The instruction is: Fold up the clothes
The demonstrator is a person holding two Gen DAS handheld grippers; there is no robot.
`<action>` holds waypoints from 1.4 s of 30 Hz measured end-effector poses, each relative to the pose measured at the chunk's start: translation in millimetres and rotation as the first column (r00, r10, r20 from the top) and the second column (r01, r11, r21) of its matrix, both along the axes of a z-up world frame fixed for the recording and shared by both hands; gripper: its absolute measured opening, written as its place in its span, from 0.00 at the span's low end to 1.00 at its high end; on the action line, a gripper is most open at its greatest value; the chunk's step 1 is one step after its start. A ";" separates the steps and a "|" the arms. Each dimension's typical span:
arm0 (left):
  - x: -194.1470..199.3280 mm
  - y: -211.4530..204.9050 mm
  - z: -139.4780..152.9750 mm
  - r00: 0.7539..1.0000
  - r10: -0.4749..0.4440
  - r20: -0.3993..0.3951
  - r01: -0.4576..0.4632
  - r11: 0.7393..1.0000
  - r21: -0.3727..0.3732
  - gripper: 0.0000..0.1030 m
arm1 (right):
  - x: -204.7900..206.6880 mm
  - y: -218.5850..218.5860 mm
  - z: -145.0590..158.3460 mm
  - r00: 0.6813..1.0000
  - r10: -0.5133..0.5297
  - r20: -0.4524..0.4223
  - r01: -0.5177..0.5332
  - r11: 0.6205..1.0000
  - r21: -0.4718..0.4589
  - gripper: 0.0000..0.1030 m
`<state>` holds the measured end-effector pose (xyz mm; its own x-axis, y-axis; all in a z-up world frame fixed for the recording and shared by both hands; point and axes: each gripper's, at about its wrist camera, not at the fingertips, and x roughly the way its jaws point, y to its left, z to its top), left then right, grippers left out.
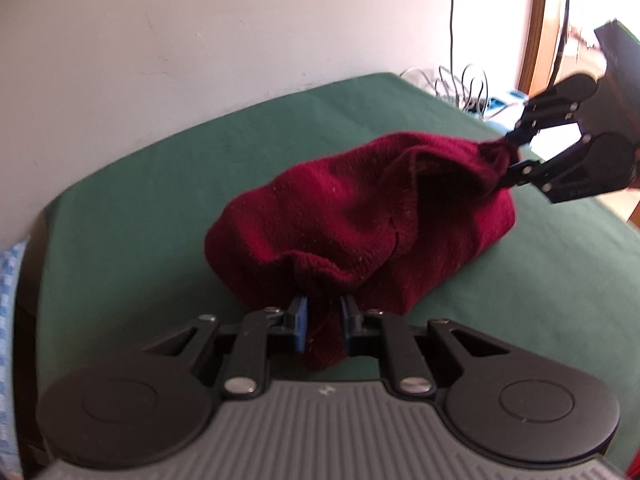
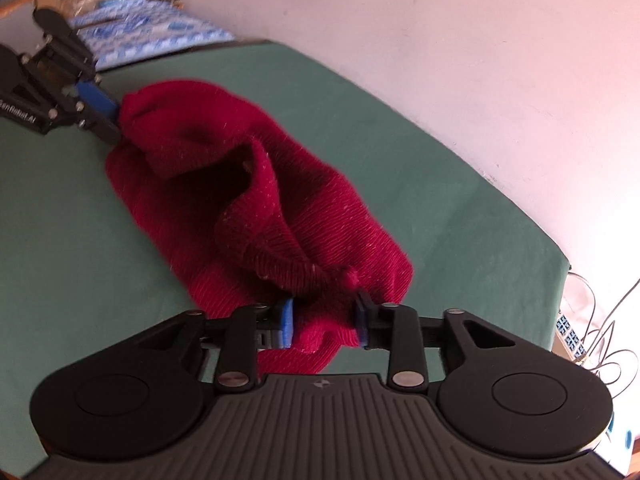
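Where the left wrist view looks down, the left tongs (image 1: 323, 320) pinch one bunched corner of the maroon knit garment (image 1: 352, 216), which lies heaped on the green surface (image 1: 160, 184); the right tongs (image 1: 510, 156) hold the far corner. In the right wrist view, fabric sits between the right tongs' wider-set pads (image 2: 286, 322); whether they press it is unclear. Lowering both corners evenly, keeping the edge taut, should flatten the fold.

Left hand-held gripper (image 1: 323, 322) pinched nearly closed; right hand-held gripper (image 2: 325, 322) jaws somewhat parted.
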<state>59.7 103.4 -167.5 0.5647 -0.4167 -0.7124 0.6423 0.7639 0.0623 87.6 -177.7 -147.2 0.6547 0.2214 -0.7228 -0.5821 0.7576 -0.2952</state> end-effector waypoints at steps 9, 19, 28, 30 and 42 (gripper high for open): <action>-34.1 -9.7 39.3 0.987 -0.091 0.131 0.086 0.995 0.044 0.25 | -42.7 7.9 34.8 0.991 0.090 0.094 -0.085 0.995 -0.061 0.39; -11.6 -68.4 14.4 0.965 -0.185 0.187 0.153 0.973 0.174 0.32 | -18.2 65.7 5.5 0.987 0.125 0.101 -0.124 0.992 -0.018 0.41; 6.1 -62.2 -2.9 0.989 -0.132 0.066 0.124 0.987 0.103 0.19 | 5.9 69.0 -29.5 0.999 0.004 0.053 -0.008 0.998 0.066 0.07; -0.7 -57.1 3.3 0.987 -0.149 0.059 0.145 0.987 0.068 0.10 | -6.6 63.3 -21.9 0.998 0.010 0.055 -0.015 0.995 0.096 0.07; -22.2 -51.3 -15.5 0.986 -0.166 -0.020 0.166 0.986 0.032 0.10 | -37.2 62.3 -55.8 1.000 0.016 0.007 -0.016 0.996 0.084 0.09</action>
